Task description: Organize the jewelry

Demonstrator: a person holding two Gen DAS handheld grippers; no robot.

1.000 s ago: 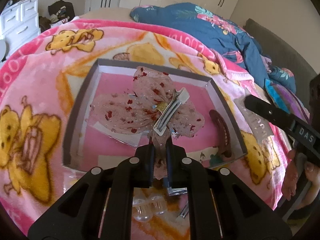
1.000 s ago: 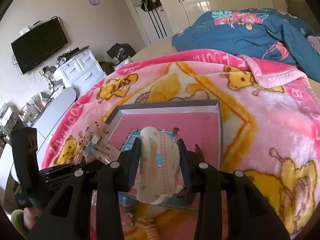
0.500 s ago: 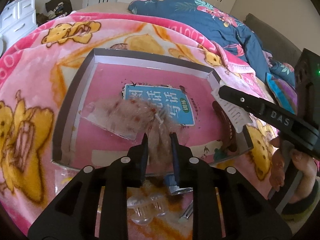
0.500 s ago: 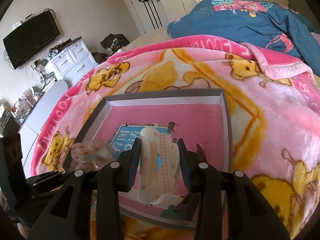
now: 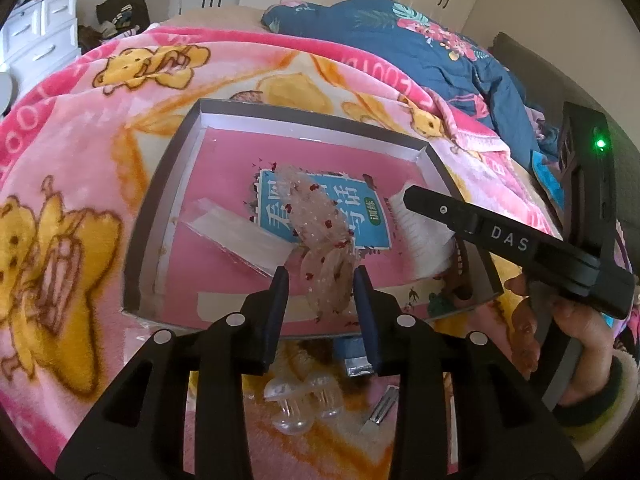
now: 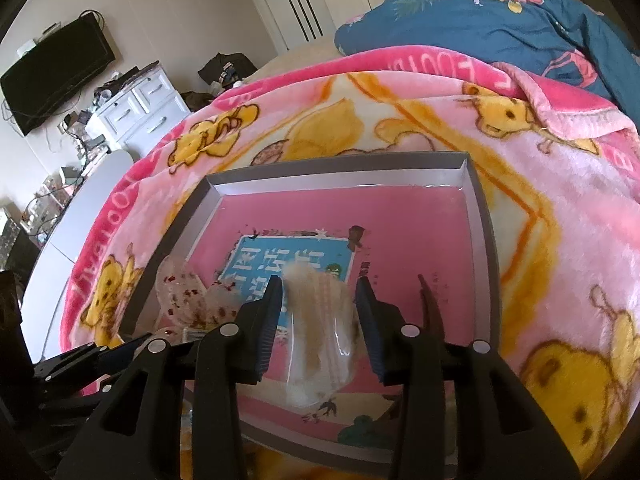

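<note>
A grey box lid with a pink floor (image 5: pixel 168 184) lies on the bed; it also shows in the right wrist view (image 6: pixel 476 216). A sheer pink bow hair clip with red specks (image 5: pixel 320 220) drops between the spread fingers of my open left gripper (image 5: pixel 320 284) into the box; it also shows in the right wrist view (image 6: pixel 188 292). My right gripper (image 6: pixel 318 300) is open, and a cream hair clip in a clear packet (image 6: pixel 320 320) falls, blurred, between its fingers. The right gripper (image 5: pixel 412 196) reaches in from the right in the left wrist view, with the packet (image 5: pixel 420 236) under it.
A dark brown comb (image 6: pixel 430 308) lies along the box's right side. A clear claw clip (image 5: pixel 296 400) and a metal clip (image 5: pixel 380 408) lie on the pink bear blanket (image 5: pixel 80 160) before the box. A blue duvet (image 6: pixel 480 20) lies behind.
Both grippers have opened. The bow has slipped from the left gripper's fingers into the box, and the cream clip packet is dropping from the right gripper. Both grippers moved closer over the box.
</note>
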